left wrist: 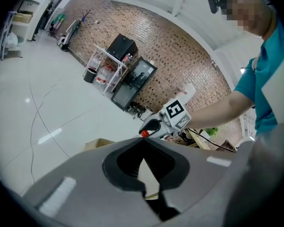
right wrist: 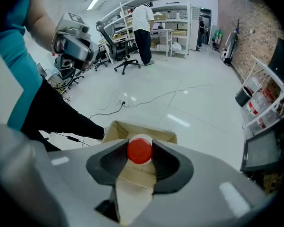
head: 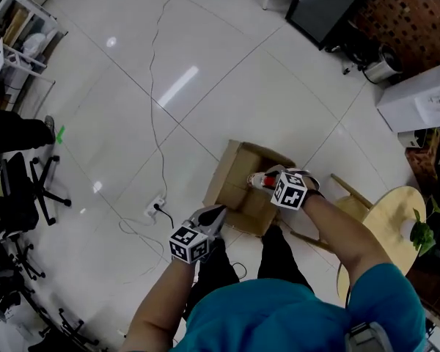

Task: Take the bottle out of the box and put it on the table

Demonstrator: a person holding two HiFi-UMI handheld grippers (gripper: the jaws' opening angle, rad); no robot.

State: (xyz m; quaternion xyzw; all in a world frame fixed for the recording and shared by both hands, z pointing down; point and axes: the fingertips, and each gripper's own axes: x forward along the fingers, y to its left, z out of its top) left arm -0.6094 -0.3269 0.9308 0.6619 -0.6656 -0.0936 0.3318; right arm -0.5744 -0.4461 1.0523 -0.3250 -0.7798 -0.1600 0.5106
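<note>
An open cardboard box [head: 238,169] stands on the white floor in front of my legs. My right gripper [head: 263,180] hangs over it, shut on the neck of a bottle [head: 255,180] with a red cap. The right gripper view has that cap [right wrist: 140,149] pinched between both pads, with the box [right wrist: 141,132] far below. My left gripper [head: 213,214] is at the box's near left corner, shut with nothing in it. Its tips [left wrist: 143,141] meet in the left gripper view, where the right gripper and the red cap [left wrist: 144,133] show beyond.
A round wooden table [head: 387,218] with a small plant [head: 423,233] stands at the right, a wooden chair frame [head: 346,193] between it and the box. A power strip and cable [head: 155,207] lie left of the box. Office chairs [head: 29,189] stand far left.
</note>
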